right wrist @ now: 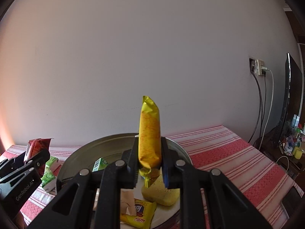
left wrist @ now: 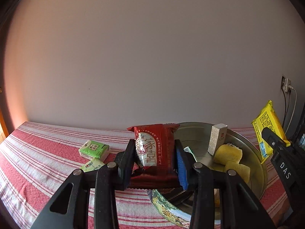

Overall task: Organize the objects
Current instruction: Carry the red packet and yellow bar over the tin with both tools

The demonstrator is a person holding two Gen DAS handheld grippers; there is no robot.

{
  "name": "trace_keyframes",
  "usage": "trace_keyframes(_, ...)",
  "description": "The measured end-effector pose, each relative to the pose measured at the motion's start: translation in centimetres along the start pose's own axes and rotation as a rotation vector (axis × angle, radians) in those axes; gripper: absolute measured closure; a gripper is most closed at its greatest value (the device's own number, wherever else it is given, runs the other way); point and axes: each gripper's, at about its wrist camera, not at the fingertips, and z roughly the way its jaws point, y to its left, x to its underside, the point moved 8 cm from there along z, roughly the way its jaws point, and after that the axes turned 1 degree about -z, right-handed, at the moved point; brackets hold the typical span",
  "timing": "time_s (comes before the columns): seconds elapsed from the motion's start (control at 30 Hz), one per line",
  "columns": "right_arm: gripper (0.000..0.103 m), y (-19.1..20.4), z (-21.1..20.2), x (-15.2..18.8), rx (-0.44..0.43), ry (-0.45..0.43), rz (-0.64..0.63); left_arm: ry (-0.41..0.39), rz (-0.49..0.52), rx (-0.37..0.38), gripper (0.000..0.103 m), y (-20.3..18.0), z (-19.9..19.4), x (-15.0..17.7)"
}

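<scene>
- Where the striped cloth [left wrist: 38, 152] lies, the round tin [left wrist: 253, 152] sits on it.
- Left gripper [left wrist: 155, 158] clamps the red packet [left wrist: 154, 147] beside the tin's rim.
- Right gripper [right wrist: 149, 158] grips the yellow packet [right wrist: 149, 133] upright above the tin.

A dark red foil snack packet [left wrist: 155, 152] with white and red Chinese lettering fills the centre of the left wrist view, between a black finger and a blue-padded one. At nine o'clock lie two lime-green tissue packs [left wrist: 94, 149] with white panels. The red tablecloth with thin white stripes [left wrist: 38, 152] spreads beneath. At three o'clock sits a dull silver round metal tin [left wrist: 253, 152], its outer wall printed green and yellow, holding pale yellow sponge blocks [left wrist: 227, 153] and a silver-grey small box [left wrist: 218, 138]. In the right wrist view, a bright yellow foil packet [right wrist: 149, 133] speckled orange stands centred.
</scene>
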Motion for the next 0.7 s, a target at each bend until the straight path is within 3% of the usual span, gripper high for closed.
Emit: trace_keyframes(0.7,0.084,-3.5,2.1,0.6,0.098,-0.001,-0.086,0.037,0.028,0.071,0.062,-5.0,3.4,0.3)
